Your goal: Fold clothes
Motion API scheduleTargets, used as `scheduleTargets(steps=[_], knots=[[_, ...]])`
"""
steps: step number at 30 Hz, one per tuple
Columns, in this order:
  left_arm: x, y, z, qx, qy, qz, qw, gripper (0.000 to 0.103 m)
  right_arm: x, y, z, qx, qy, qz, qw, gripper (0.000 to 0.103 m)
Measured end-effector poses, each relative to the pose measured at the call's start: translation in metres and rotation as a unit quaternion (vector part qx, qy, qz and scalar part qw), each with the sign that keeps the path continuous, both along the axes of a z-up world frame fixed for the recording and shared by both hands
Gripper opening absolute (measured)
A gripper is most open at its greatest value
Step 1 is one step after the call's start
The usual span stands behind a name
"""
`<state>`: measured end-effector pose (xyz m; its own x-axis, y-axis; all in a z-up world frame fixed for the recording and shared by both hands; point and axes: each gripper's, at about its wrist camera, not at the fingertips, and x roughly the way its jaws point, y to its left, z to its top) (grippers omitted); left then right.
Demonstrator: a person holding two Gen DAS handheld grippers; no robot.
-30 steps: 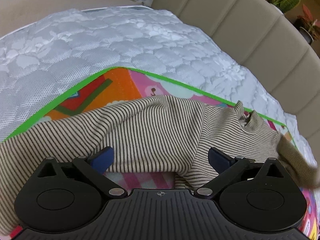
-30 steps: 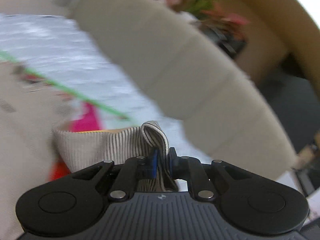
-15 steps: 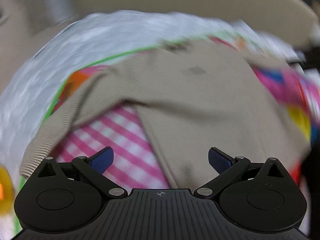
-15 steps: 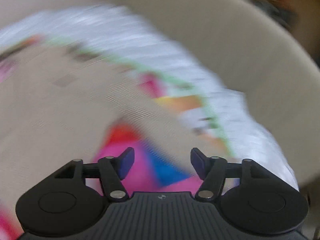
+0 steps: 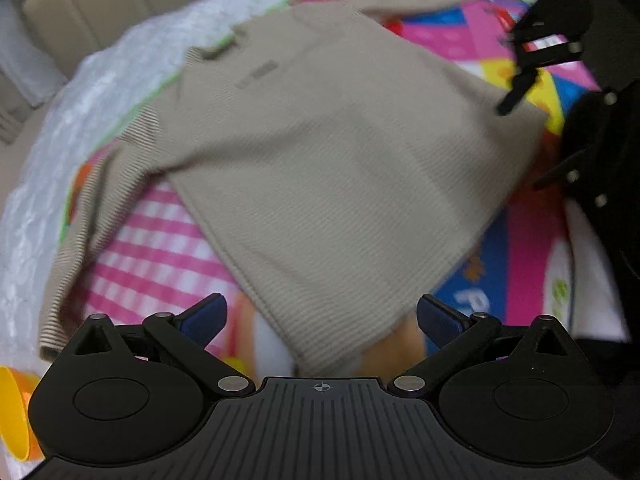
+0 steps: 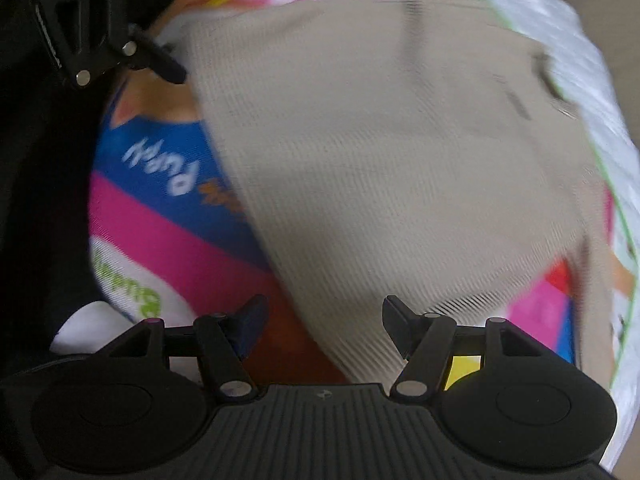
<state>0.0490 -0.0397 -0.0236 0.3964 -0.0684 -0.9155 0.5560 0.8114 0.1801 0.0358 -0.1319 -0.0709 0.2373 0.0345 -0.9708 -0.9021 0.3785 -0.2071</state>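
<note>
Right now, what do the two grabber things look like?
Both look alike. The left gripper and right gripper are matte black plastic, each with a ribbed body marked by a tiny crosshair, two big round discs at the sides, silver rivets on angled link arms, and two fingers with dark blue pads. No cables or sleeves show clearly.

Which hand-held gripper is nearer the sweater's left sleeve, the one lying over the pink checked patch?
Left. The left hand-held gripper is open beside that sleeve; the right hand-held gripper is open at the sweater's opposite side.
</note>
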Motion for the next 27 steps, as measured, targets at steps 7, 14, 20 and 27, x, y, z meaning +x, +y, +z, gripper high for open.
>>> scheduleTargets(steps=[7,14,20,27], knots=[[0.000,-0.002,-0.014,0.030,0.030,-0.028,0.9987,0.103,0.021,-0.006,0.019,0.012,-0.110,-0.071,0.991,0.051],[0.025,0.033,-0.012,0.070,-0.015,0.044,0.9965,0.103,0.030,-0.051,0.020,-0.009,-0.124,-0.125,0.984,0.051],[0.047,0.063,0.007,0.058,-0.045,0.102,0.9921,0.103,0.021,-0.063,0.025,-0.010,-0.157,-0.129,0.979,0.053],[0.022,0.067,0.071,0.065,-0.125,0.064,0.9879,0.103,0.003,-0.066,0.083,0.001,-0.217,-0.099,0.971,0.051]])
